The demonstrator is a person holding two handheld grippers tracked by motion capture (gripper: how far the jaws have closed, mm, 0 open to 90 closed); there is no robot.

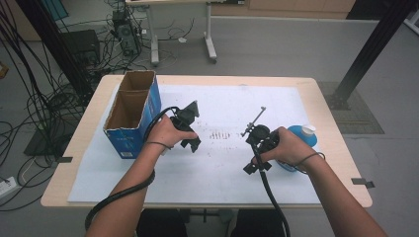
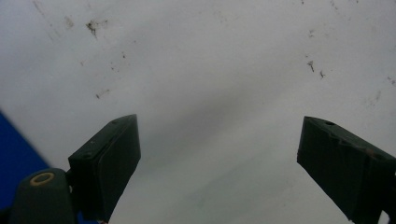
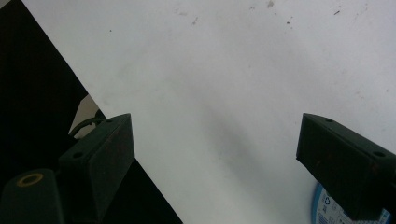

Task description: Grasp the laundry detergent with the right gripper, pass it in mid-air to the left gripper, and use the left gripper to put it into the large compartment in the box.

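Two hand-held grippers (image 1: 190,129) (image 1: 258,148), one box (image 1: 132,114), seemingly one bottle (image 1: 301,136).

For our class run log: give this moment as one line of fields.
left tongs: open, empty, beside box | right tongs: open, empty, beside bottle | both over white sheet

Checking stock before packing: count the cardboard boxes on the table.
1. The open blue cardboard box stands at the table's left side, beside the left hand-held gripper. None seem hidden.
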